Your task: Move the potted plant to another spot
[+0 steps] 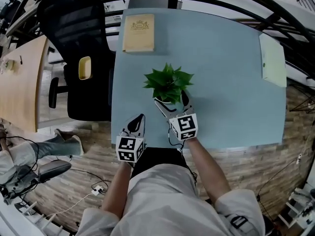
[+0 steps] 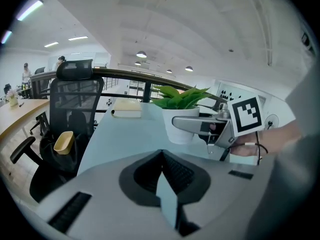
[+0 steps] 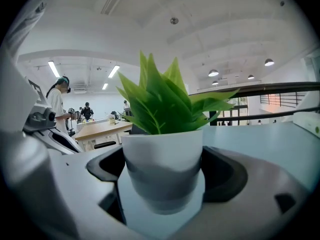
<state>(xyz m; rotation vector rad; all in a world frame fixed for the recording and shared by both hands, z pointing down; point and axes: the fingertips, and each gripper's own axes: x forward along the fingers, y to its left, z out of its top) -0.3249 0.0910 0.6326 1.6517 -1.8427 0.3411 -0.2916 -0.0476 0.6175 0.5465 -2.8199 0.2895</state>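
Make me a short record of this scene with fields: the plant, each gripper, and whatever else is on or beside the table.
plant: potted plant, upright in a white pot, mid-table
surface: light blue table
right gripper: jaws closed on the pot's two sides
left gripper: jaws together, empty, at the near table edge
also on table: tan book at the far left corner; pale sheet at the right edge
beside table: black chair

Potted plant [image 1: 168,85]: centre of table [image 1: 231,97], between right gripper [image 1: 171,98] jaws | book [image 1: 139,32]: behind, far-left corner | chair [image 1: 78,43]: left of table (left gripper [image 1: 139,118]: near edge)
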